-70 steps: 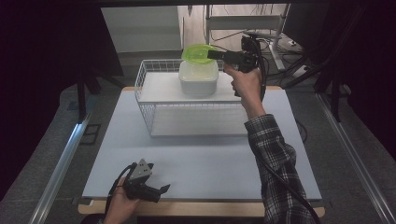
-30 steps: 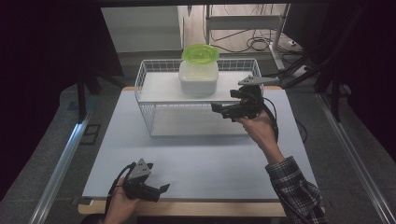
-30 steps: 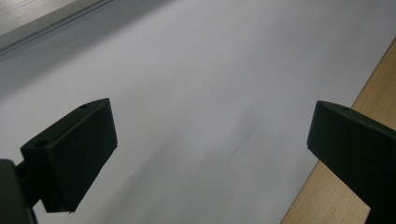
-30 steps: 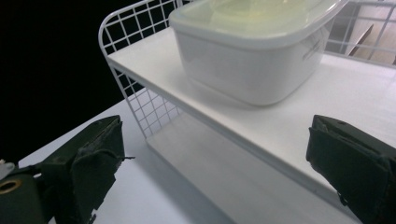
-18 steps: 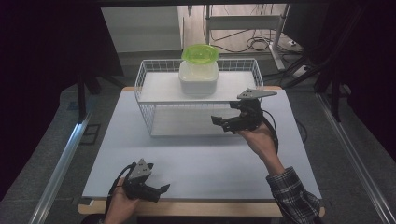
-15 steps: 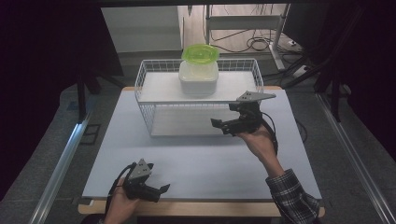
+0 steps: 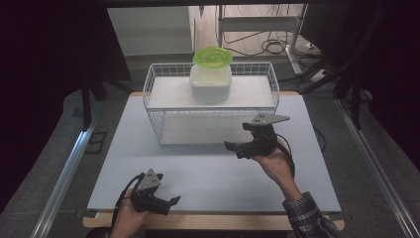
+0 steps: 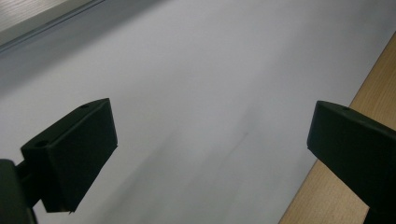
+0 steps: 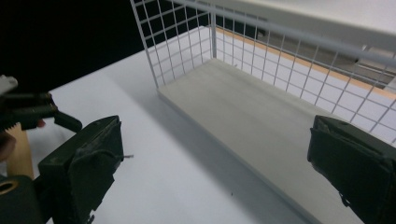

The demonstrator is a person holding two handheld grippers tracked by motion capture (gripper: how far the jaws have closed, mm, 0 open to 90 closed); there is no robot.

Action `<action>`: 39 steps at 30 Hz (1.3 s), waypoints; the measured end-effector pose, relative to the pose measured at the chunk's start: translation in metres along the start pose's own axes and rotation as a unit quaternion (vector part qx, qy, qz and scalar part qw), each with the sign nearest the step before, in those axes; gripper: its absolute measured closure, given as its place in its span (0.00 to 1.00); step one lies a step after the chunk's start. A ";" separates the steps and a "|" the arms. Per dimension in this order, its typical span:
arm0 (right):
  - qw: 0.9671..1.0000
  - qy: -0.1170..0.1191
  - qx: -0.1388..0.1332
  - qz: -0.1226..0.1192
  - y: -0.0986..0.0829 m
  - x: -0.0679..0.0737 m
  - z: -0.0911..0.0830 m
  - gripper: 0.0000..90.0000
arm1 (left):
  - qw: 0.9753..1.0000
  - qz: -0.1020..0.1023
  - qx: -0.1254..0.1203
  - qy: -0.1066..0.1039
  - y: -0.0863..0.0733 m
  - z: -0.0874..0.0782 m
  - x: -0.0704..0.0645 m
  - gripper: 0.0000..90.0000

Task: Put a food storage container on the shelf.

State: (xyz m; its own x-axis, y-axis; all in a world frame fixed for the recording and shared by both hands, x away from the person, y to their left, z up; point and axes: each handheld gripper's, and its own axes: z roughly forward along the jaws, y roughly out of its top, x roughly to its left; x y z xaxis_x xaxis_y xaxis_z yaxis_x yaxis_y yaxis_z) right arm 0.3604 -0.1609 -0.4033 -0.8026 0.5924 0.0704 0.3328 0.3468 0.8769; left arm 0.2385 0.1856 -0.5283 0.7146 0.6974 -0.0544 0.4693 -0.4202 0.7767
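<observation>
A white tub (image 7: 211, 82) with a green lid (image 7: 212, 55) stands on the top shelf of a white wire rack (image 7: 159, 118) at the back of the table. My right gripper (image 7: 236, 149) hovers over the mat just in front of the rack's right half, open and empty. In the right gripper view the right gripper (image 9: 212, 172) has its jaws wide apart, facing the rack's bare lower shelf (image 9: 252, 112). My left gripper (image 7: 171, 204) rests near the table's front left edge, open and empty. The left gripper view has the left gripper (image 8: 210, 149) over bare mat.
A pale mat (image 7: 198, 173) covers the table, with a wooden edge (image 8: 369, 93) along the front. Metal rails (image 7: 64, 171) run along both sides. Cables and a stand (image 7: 257, 29) lie behind the rack. The left gripper (image 9: 28, 112) shows at the far left of the right gripper view.
My right gripper has left the green-lidded tub on the rack top and come down and back toward the person, in front of the rack. The left gripper has stayed put.
</observation>
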 end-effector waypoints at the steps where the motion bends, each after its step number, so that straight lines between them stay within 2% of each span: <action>1: 1.000 0.001 0.002 -0.001 -0.003 0.000 -0.001 0.04 | 1.000 0.000 -0.001 0.000 0.000 0.000 0.000 0.01; 9: 1.000 0.001 0.021 0.002 -0.023 0.004 -0.004 0.03 | 1.000 -0.004 -0.011 -0.006 0.000 -0.002 0.001 0.01; 20: 1.000 -0.003 0.021 0.006 -0.040 0.011 -0.019 0.03 | 1.000 -0.006 -0.007 -0.011 0.001 -0.002 0.000 0.02; 26: 0.999 -0.035 0.028 0.001 -0.051 0.013 -0.025 0.01 | 1.000 -0.004 -0.007 -0.010 0.001 -0.002 0.000 0.02; 33: 0.998 -0.051 0.037 0.016 -0.069 0.008 -0.032 0.00 | 1.000 -0.004 -0.008 -0.011 0.000 -0.002 -0.001 0.02; 39: 0.996 -0.069 0.050 0.012 -0.083 0.004 -0.035 0.00 | 1.000 -0.003 -0.008 -0.011 0.000 -0.001 0.000 0.02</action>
State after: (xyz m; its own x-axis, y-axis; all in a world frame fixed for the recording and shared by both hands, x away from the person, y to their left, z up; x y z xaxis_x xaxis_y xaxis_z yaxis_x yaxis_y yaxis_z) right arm 0.3121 -0.2127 -0.4595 -0.7204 0.6933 0.0197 0.4044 0.3968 0.8240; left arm 0.2376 0.1860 -0.5272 0.7236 0.6864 -0.0721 0.4646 -0.4071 0.7864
